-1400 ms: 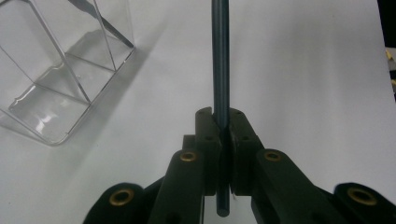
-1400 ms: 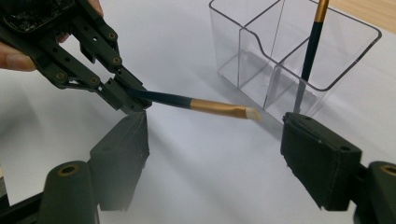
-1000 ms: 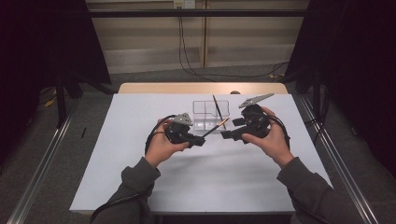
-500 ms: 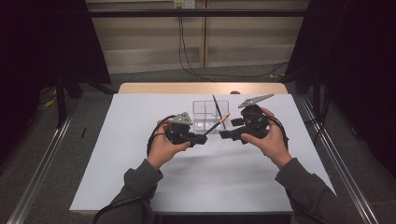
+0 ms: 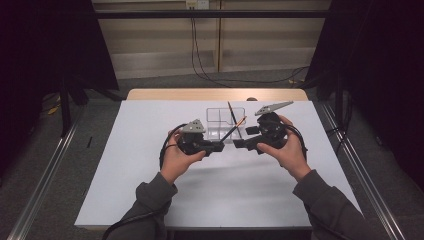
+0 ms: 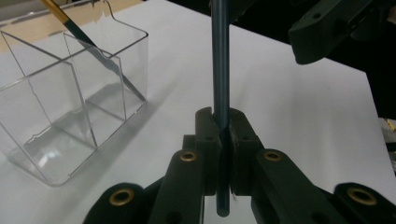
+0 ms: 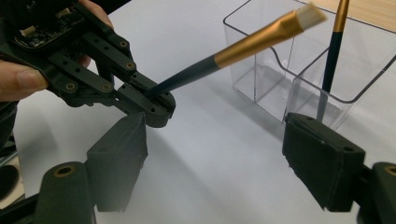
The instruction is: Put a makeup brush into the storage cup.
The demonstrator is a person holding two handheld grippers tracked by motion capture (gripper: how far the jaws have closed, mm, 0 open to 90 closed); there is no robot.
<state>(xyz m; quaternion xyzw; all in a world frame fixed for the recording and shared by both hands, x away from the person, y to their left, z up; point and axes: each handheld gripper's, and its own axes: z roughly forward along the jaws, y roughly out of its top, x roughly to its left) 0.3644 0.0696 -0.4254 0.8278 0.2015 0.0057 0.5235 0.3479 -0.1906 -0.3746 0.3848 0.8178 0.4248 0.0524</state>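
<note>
left gripper (image 5: 218,146): jaws pinching the dark handle of a slim paintbrush with a gold ferrule and pale bristles (image 5: 231,129), near its butt end
held brush: tilting up and right from the jaws, bristle tip hanging over the near edge of the clear plastic divided box (image 5: 218,113)
right gripper (image 5: 239,144): jaws standing spread, gripping nothing, just right of the left gripper
second brush (image 5: 232,116): a dark-handled one, leaning inside the box's right compartment
box: sitting on the white surface (image 5: 150,125), far of both grippers
</note>
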